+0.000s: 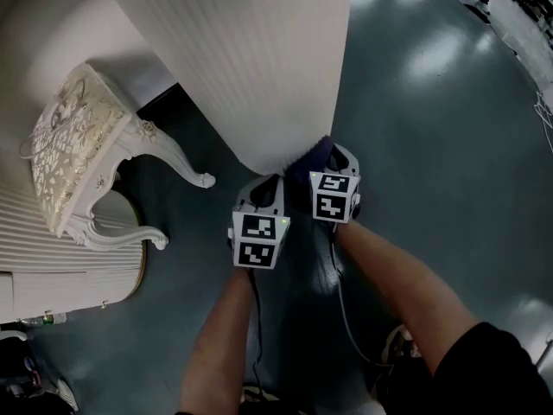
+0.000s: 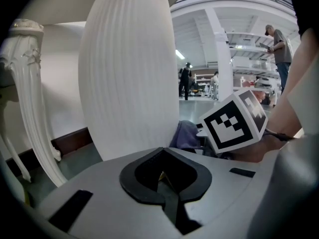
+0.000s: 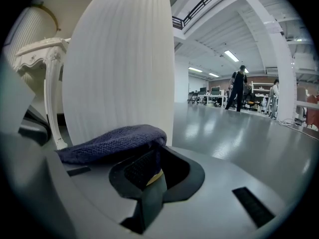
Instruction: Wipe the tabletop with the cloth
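Note:
A dark blue knitted cloth (image 1: 309, 164) is pinched in my right gripper (image 1: 327, 152), which is shut on it; in the right gripper view the cloth (image 3: 112, 141) drapes left over that gripper (image 3: 152, 176). My left gripper (image 1: 266, 188) sits just left of it, jaws shut with nothing between them (image 2: 162, 176). The left gripper view shows the cloth (image 2: 185, 135) beside the right gripper's marker cube (image 2: 234, 123). Both grippers are low, close to the foot of a large white ribbed pedestal (image 1: 259, 67). No flat tabletop surface is visible.
An ornate white side table (image 1: 78, 137) with curved legs stands to the left, with another ribbed white piece (image 1: 69, 271) below it. The floor (image 1: 432, 128) is glossy dark grey. People (image 3: 240, 86) stand far off in the hall. A cable (image 1: 346, 305) trails from the right gripper.

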`<state>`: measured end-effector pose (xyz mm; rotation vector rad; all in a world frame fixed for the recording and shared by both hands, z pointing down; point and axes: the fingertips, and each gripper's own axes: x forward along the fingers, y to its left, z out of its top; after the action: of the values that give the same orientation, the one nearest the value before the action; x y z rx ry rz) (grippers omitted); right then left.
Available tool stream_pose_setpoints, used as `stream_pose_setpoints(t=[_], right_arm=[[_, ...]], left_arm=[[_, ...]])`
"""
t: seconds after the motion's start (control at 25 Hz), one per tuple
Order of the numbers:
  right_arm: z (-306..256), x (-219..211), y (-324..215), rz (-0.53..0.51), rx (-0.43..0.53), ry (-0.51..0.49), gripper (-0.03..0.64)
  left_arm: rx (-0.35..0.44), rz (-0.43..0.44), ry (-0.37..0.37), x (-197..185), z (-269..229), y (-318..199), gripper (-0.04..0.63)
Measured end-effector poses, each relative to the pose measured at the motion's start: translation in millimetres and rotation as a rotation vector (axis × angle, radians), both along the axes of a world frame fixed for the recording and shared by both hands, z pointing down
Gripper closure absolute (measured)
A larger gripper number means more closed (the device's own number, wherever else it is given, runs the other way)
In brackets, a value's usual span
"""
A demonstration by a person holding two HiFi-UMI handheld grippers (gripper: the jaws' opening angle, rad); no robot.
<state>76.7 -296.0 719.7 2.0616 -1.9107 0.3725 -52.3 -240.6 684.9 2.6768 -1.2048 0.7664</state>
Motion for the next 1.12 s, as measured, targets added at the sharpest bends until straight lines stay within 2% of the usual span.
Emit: stream_pose_setpoints(t=[0.16,0.32,0.48,0.6,0.72,0.92,1.12], right_arm=[[-19,6,-4,-0.031,0.013,-0.023,0.589],[-56,21,-13,-0.025,0.084,-0.076,0.589],[-84,20,-25,-0.115,0.063,-0.094,0.589],[-86,18,-23,-0.183,0.071,-0.112,0.589],[-90,21,-23,-0.188,0.098,-0.155,0.589],[-123,24,-25,-0.192,0.185,-0.232,0.589],[-190,34,-36,-0.217,0.298,-0.291,0.589]], left_arm=[[0.011,0.013,0.013,14,-7,-1,0.592],[0.021,0.046,0.019,32,-24,4,0.592],[0.028,0.069,0.022,49,-44,0,0.592],[0.005,0.077,-0.017,60,-43,1,0.592],[-0.019,0.09,-0.064,65,-35,9,0.592],[-0.026,0.079,-0.058,72,-47,15,0.592],[0.055,0.108,-0.046,96,-88,14,0.592]])
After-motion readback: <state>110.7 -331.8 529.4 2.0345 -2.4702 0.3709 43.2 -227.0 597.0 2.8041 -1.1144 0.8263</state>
